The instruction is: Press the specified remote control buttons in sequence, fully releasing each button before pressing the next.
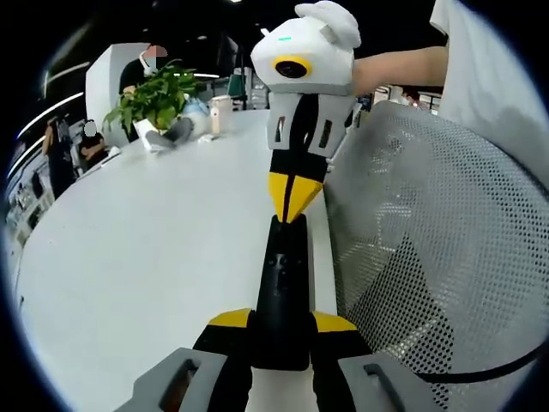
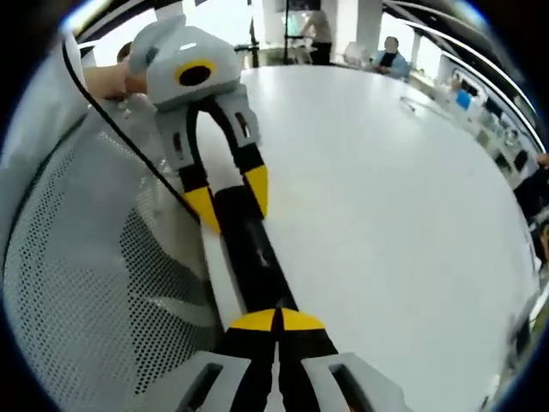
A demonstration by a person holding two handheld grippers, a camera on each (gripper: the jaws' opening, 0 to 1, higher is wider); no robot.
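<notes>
The black remote control (image 1: 281, 292) lies lengthwise along the edge of the white table (image 1: 146, 249), held at its near end between the yellow-tipped jaws of the left gripper (image 1: 281, 330), which are clamped on its two long sides. In the right gripper view the same remote (image 2: 249, 249) runs away from the camera toward the left gripper (image 2: 230, 199), whose jaws straddle its far end.

The right gripper (image 2: 276, 322) has its jaws pressed together into a single point, grasping nothing, and that point rests over the near end of the remote. From the left gripper view it shows as the right gripper (image 1: 295, 196) coming down from ahead, its closed tip touching or just above the far end of the remote's face; I cannot tell whether a button is actually depressed, and the buttons are too dark to pick out.

By my reading, one press in the sequence is in hand: the left tool steadies the remote while the right one serves as a pointer. The next move calls for lifting the tip fully clear, sliding it along the face to the next button, and pressing straight down without tipping the remote off the edge.

Beside the remote stands a mesh chair back (image 1: 429, 257). Far ahead on the table stands a potted plant (image 1: 154, 99).
</notes>
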